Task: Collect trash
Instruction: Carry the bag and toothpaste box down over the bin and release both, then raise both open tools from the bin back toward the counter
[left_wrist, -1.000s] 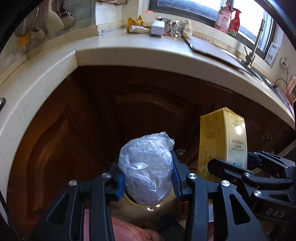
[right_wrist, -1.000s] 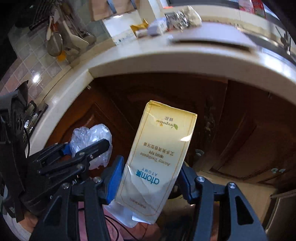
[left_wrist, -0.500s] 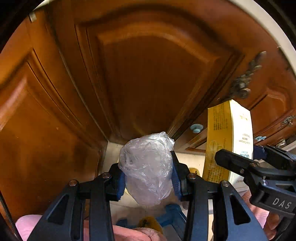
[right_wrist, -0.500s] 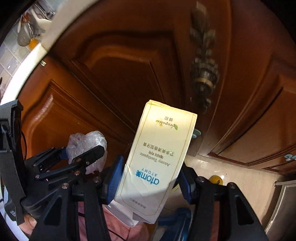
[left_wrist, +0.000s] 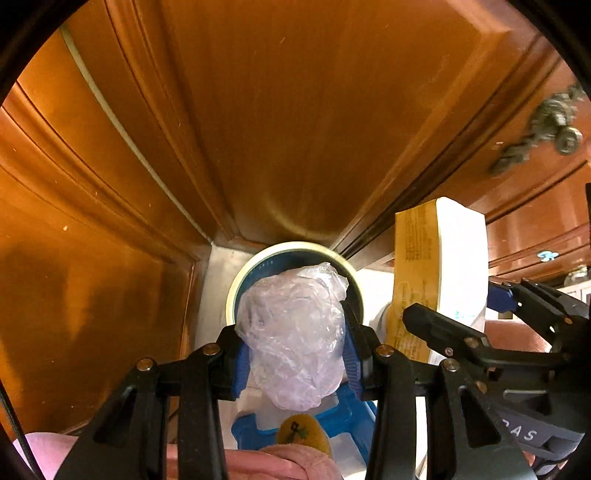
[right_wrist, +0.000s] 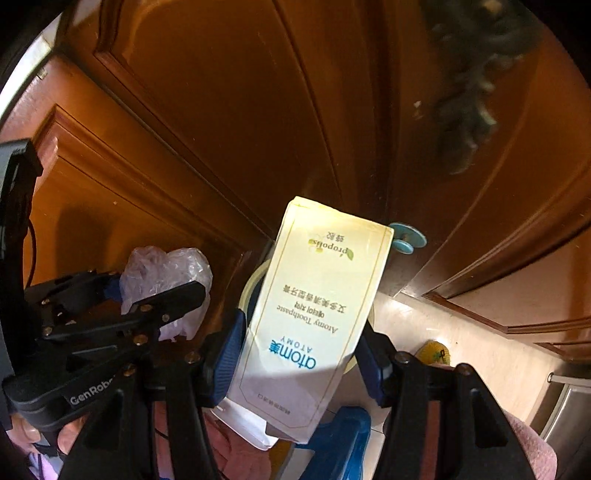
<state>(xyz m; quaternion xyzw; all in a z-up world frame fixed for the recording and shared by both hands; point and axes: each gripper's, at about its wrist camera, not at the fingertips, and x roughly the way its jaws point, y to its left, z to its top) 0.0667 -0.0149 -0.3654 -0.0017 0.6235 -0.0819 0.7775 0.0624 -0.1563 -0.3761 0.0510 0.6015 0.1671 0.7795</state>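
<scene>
The step in hand is the carry to the bin, judging by how both loads are poised above it. The left hand-held gripper (left_wrist: 295, 354) is clamping a crumpled plastic bag (left_wrist: 293, 336) between its blue pads, and the bag is hanging directly over the mouth of a round bin (left_wrist: 236, 284) with a pale rim. The bin is standing on the floor (right_wrist: 476, 343) in the corner where two wooden cabinet doors (left_wrist: 295, 110) meet. The right hand-held gripper (right_wrist: 303, 354) is gripping a toothpaste box (right_wrist: 314, 314) by its long sides; the box is pointing up and tilted, just to the right of the bag and beside the bin rim rather than over its centre.

The next move is likely calling for the left jaws to open so the bag drops inside. The box probably needs shifting left over the opening before release. A yellow object (right_wrist: 432, 352) is lying on the floor near the bin; its nature cannot be told.
</scene>
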